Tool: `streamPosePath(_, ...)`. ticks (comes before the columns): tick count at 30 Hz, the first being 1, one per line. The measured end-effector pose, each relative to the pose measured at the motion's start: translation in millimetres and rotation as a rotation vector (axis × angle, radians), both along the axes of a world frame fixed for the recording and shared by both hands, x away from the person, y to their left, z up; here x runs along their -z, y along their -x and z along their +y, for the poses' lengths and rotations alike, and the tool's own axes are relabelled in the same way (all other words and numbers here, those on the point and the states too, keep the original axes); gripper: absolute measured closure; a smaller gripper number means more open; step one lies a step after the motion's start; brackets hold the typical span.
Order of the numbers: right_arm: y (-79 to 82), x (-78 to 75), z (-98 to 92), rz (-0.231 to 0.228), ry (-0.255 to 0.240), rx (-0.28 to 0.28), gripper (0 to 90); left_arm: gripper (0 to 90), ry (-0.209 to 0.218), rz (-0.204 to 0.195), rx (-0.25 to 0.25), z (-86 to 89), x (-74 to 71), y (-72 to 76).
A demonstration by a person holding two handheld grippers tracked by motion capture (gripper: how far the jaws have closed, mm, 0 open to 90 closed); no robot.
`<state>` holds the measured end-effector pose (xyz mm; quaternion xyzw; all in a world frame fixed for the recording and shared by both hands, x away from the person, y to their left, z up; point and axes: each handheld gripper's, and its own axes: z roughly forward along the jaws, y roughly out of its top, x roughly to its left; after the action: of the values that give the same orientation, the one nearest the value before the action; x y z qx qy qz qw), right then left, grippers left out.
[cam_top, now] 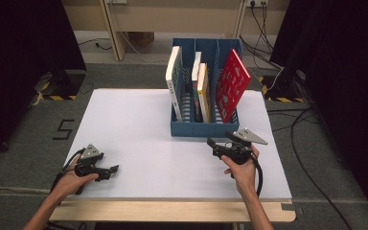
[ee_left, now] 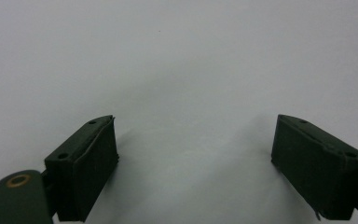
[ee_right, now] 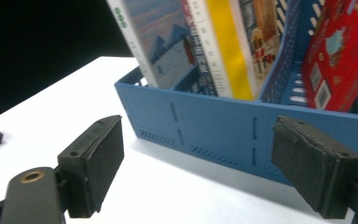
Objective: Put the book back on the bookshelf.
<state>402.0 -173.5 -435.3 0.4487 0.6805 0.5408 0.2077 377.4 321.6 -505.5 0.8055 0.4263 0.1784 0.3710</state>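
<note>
A white table (cam_top: 139, 139) stood on grey carpet, cables trailing along the dark curtains at the right; at its far edge sat a blue file rack (cam_top: 199, 128) holding four upright books, a white one (cam_top: 174, 79) in the left slot, a thin white one (cam_top: 196, 72) and a yellow-edged one (cam_top: 202, 88) in the middle, a red one (cam_top: 232, 84) leaning in the right slot. Your right gripper (cam_top: 219, 143) hung just in front of the rack's front wall, jaws spread wide, nothing between them; your left gripper (cam_top: 111, 169) rested low over bare table well apart from the rack, jaws likewise spread and empty. The risk, as it looked: the rack was light plastic and the red book tilted; a jaw catching the front wall (ee_right: 223, 130) could have shoved the whole rack back, and a pinch on the book's corner alone could have let it twist free or drag its neighbours over.
</note>
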Motion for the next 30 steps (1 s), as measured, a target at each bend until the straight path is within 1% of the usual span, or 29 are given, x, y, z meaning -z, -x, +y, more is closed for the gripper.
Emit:
streamPosePath(1, 1.5, 0.7, 1.0, 0.002, 0.003, -0.004, 18.4, 13.2, 0.0, 0.0, 0.0, 0.0, 0.0, 0.0)
streamPosePath(2, 3.5, 1.3, 2.6, 0.015, -0.005, -0.008, 18.5, 13.1, 0.0, 0.0, 0.0, 0.0, 0.0, 0.0)
streamPosePath(4, 6.3, 2.8, 3.7, 0.007, 0.02, -0.012, 18.7, 13.1, 0.0, 0.0, 0.0, 0.0, 0.0, 0.0)
streamPosePath(8, 12.0, 4.9, 6.9, 0.015, 0.035, -0.023, 18.8, 13.2, 0.0, 0.0, 0.0, 0.0, 0.0, 0.0)
streamPosePath(13, 18.2, 8.9, 9.2, 0.017, 0.034, -0.037, 18.9, 13.1, 0.0, 0.0, 0.0, 0.0, 0.0, 0.0)
streamPosePath(14, 19.5, 9.7, 9.4, 0.027, 0.028, -0.04, 18.9, 13.1, 0.0, 0.0, 0.0, 0.0, 0.0, 0.0)
streamPosePath(18, 23.2, 13.2, 9.3, 0.043, 0.039, -0.045, 17.4, 13.1, 0.0, 0.0, 0.0, 0.0, 0.0, 0.0)
streamPosePath(19, 24.4, 14.0, 9.2, 0.039, 0.035, -0.048, 17.5, 13.1, 0.0, 0.0, 0.0, 0.0, 0.0, 0.0)
streamPosePath(22, 27.2, 16.4, 9.3, 0.049, 0.027, -0.05, 17.5, 13.2, 0.0, 0.0, 0.0, 0.0, 0.0, 0.0)
streamPosePath(24, 29.4, 18.3, 9.8, 0.052, 0.033, -0.054, 17.5, 13.2, 0.0, 0.0, 0.0, 0.0, 0.0, 0.0)
streamPosePath(25, 30.7, 18.9, 10.5, 0.061, 0.03, -0.057, 17.5, 13.1, 0.0, 0.0, 0.0, 0.0, 0.0, 0.0)
streamPosePath(26, 31.4, 19.7, 10.5, 0.055, 0.036, -0.059, 17.5, 13.1, 0.0, 0.0, 0.0, 0.0, 0.0, 0.0)
streamPosePath(30, 35.1, 21.1, 11.8, 0.064, 0.047, -0.069, 17.4, 13.2, 0.0, 0.0, 0.0, 0.0, 0.0, 0.0)
